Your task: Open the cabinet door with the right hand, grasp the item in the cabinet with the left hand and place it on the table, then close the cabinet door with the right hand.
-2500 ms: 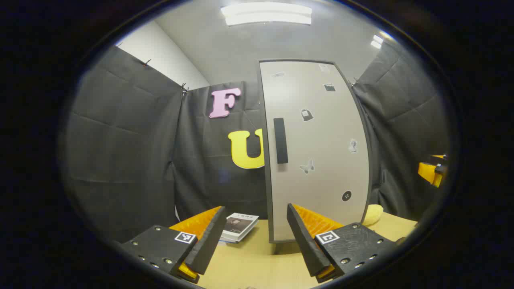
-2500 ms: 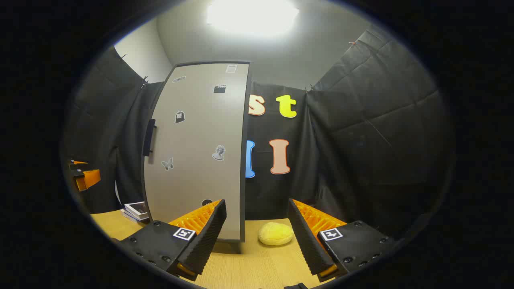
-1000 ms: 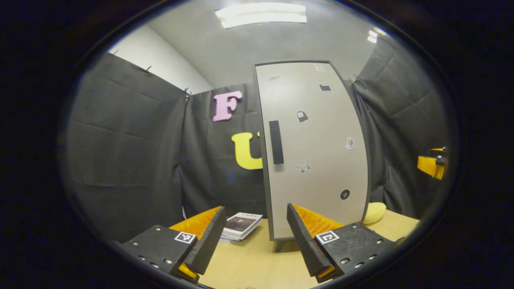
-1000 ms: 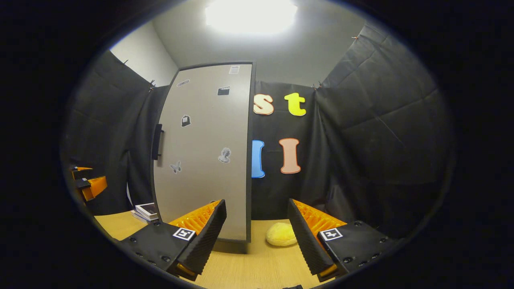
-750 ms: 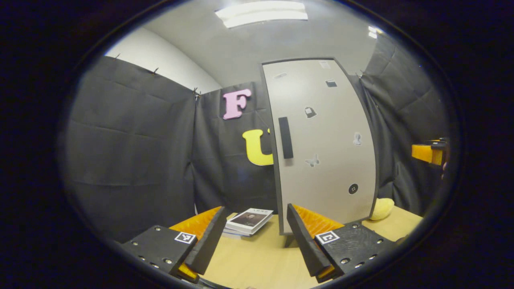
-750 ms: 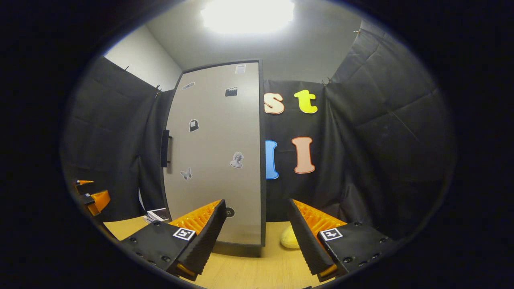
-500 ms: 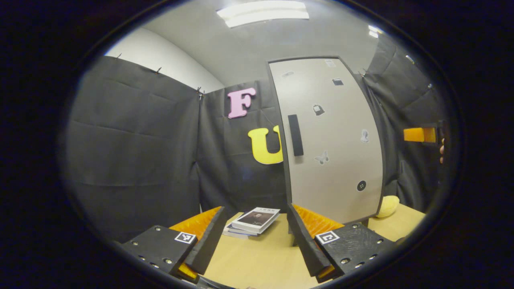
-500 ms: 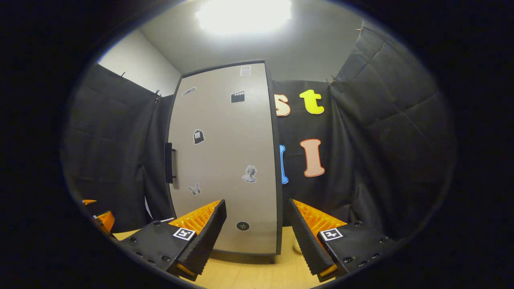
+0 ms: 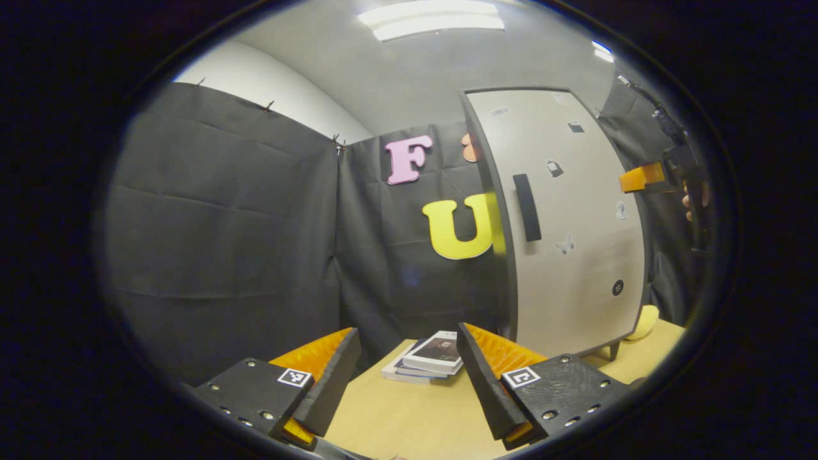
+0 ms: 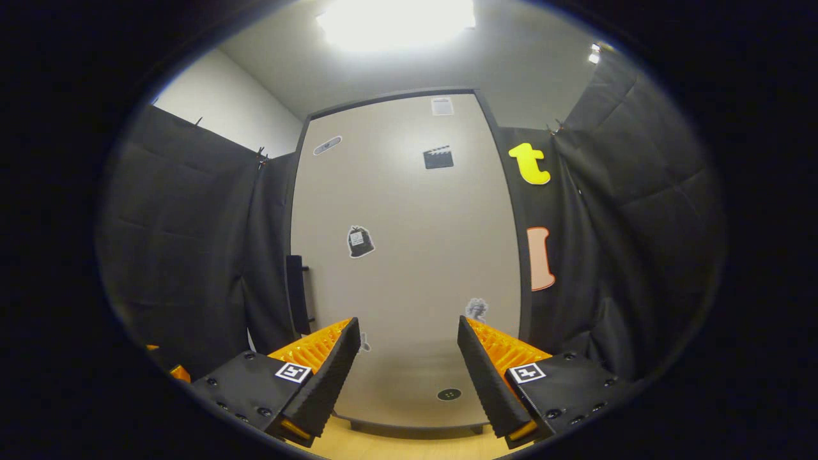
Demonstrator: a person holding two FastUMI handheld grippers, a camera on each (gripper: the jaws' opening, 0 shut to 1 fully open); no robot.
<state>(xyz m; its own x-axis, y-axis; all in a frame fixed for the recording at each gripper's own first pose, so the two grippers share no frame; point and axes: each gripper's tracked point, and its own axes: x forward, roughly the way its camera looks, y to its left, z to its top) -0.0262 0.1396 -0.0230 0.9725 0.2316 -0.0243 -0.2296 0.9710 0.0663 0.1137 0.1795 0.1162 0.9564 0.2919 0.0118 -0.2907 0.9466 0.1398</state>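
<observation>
The cabinet door [image 10: 409, 255] is closed, so the item inside cannot be seen. In the right gripper view the right tool [image 10: 409, 374] faces the door squarely, fingers spread wide with nothing between them, apart from the dark vertical handle [image 10: 296, 294] at the door's left edge. Small stickers dot the panel. In the left gripper view the left tool [image 9: 409, 383] is likewise released and hangs over the tan worktop [image 9: 409, 421], near a stack of books [image 9: 427, 364] lying just left of the cabinet [image 9: 575, 255]. A yellow soft object [image 9: 642, 322] peeks out at the cabinet's far lower corner. The right tool [image 9: 645, 179] appears there too, raised near the door's right side.
</observation>
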